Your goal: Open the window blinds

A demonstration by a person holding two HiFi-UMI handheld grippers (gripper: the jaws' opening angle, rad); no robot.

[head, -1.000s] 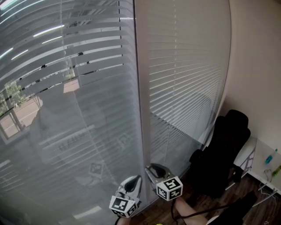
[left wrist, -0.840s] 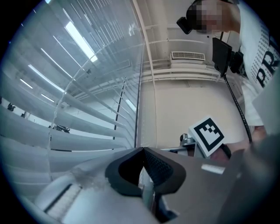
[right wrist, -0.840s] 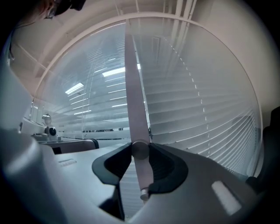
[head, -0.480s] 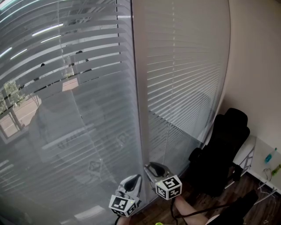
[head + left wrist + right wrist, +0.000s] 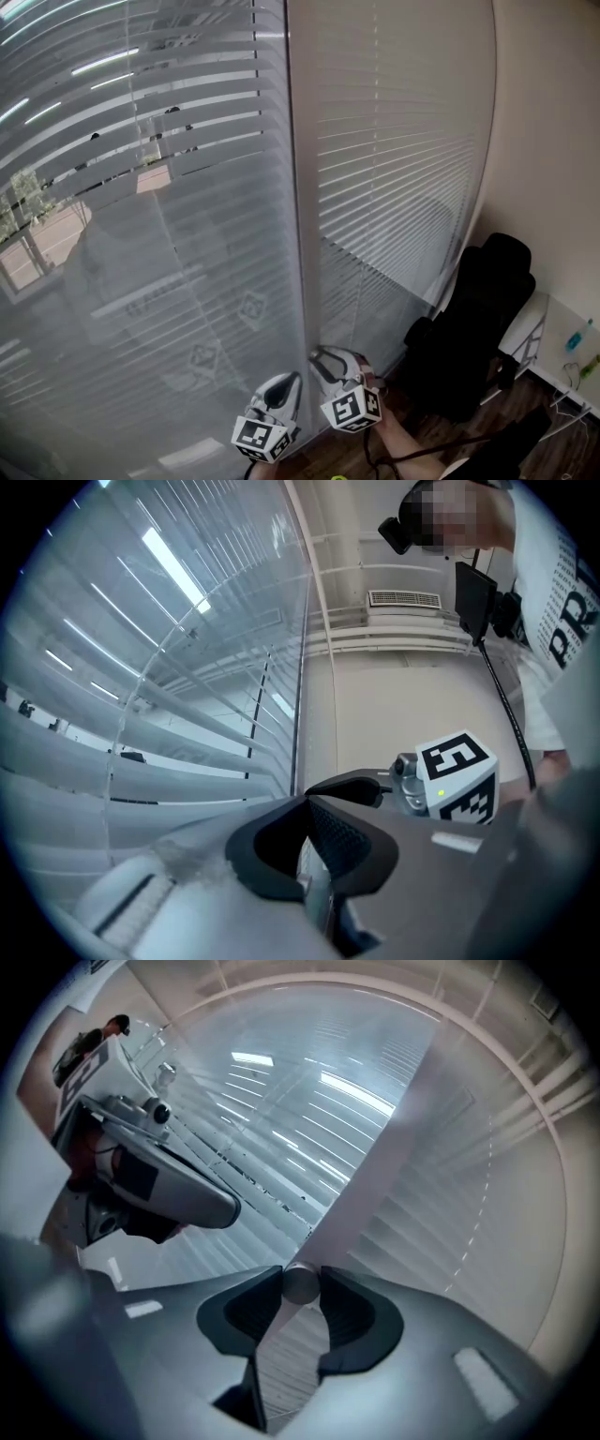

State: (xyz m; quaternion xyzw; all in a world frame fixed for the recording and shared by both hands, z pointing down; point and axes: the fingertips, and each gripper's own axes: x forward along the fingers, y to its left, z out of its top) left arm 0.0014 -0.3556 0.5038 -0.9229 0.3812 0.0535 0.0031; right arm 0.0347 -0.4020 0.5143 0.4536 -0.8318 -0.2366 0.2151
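Two slatted window blinds hang side by side: the left blind [image 5: 141,187] has its slats tilted so that the street shows through, while the right blind [image 5: 394,169] looks closed. A pale upright frame post [image 5: 295,187] separates them. My right gripper [image 5: 323,356] is low at that post, shut on the round end of the blind's wand [image 5: 300,1286], which sits pinched between the two dark pads. Just to its left my left gripper [image 5: 291,382] points at the left blind. Its jaws meet at the tips [image 5: 307,803], and I make out nothing between them.
A black office chair [image 5: 478,319] stands by the right blind, close to my right arm. A white table [image 5: 572,347] with small bottles is in the right corner. A plain wall [image 5: 553,141] closes off the right side. The floor below is dark wood.
The right gripper has rolled about its own axis while staying at the same spot; its marker cube now sits lower and turned. The left gripper has not moved. The slats look much the same.
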